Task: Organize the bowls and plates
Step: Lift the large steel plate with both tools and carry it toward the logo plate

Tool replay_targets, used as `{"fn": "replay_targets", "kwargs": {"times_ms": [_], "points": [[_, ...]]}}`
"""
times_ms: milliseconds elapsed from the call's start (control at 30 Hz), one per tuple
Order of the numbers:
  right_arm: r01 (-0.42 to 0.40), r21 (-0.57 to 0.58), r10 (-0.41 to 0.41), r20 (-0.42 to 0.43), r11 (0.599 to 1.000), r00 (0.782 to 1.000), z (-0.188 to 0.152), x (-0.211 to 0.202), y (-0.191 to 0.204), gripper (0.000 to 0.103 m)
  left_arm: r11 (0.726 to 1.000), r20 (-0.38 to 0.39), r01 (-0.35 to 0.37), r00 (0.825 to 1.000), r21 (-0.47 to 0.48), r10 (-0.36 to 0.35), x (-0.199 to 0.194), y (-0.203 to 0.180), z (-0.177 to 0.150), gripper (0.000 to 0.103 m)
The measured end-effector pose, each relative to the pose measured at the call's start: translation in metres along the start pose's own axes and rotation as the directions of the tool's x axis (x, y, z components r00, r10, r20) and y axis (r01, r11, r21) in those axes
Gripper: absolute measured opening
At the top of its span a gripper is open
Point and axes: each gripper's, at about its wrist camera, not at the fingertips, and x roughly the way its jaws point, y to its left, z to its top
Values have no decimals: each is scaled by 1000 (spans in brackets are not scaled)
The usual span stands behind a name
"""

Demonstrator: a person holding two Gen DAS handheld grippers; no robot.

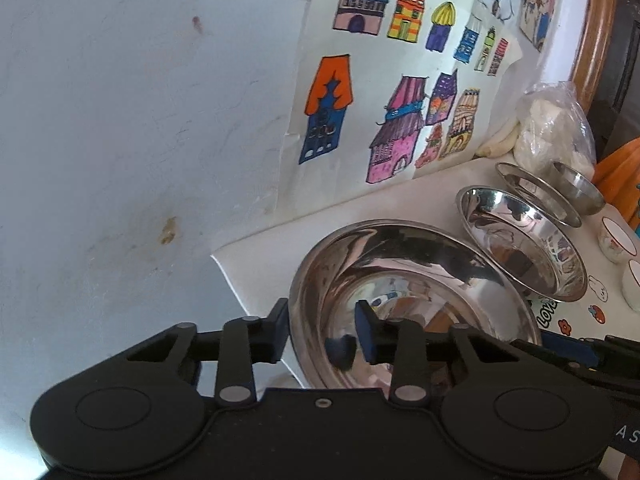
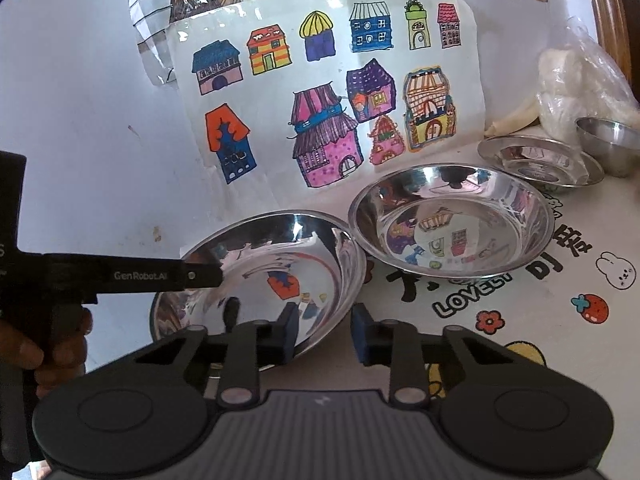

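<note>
A large steel bowl (image 1: 408,276) (image 2: 280,264) sits at the table's left end. My left gripper (image 1: 322,330) is open, its two fingers straddling the bowl's near left rim, one outside and one inside. My right gripper (image 2: 324,334) is open and straddles the same bowl's near right rim. A second steel bowl (image 1: 524,244) (image 2: 452,220) stands just right of it. A shallow steel plate (image 1: 536,196) (image 2: 540,162) and a small steel bowl (image 1: 580,190) (image 2: 614,142) stand further back right.
A white wall with children's house drawings (image 2: 324,92) rises right behind the table. A clear plastic bag (image 2: 580,80) sits in the back right corner. Small white cups (image 1: 618,240) stand at the right. The tablecloth (image 2: 520,312) has cartoon prints.
</note>
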Motion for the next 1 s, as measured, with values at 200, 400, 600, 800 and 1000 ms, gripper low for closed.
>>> {"fn": "replay_targets", "kwargs": {"times_ms": [200, 400, 600, 800, 1000], "points": [[19, -30, -19, 0, 999, 1000, -3, -3, 5, 29, 999, 17, 26, 1000, -19, -26, -7, 4, -7, 33], [-5, -47, 4, -4, 999, 1000, -9, -12, 10, 30, 998, 24, 28, 999, -51, -27, -26, 10, -18, 33], [-23, -46, 25, 44, 999, 999, -11, -32, 13, 30, 999, 81, 25, 996, -40, -21, -48, 1, -17, 33], [9, -19, -7, 128, 1000, 992, 2, -51, -4, 30, 998, 127, 67, 990, -14, -65, -46, -27, 2, 33], [93, 56, -101, 164, 994, 981, 14, -61, -41, 30, 986, 187, 162, 968, 32, -165, -22, -70, 23, 33]]}}
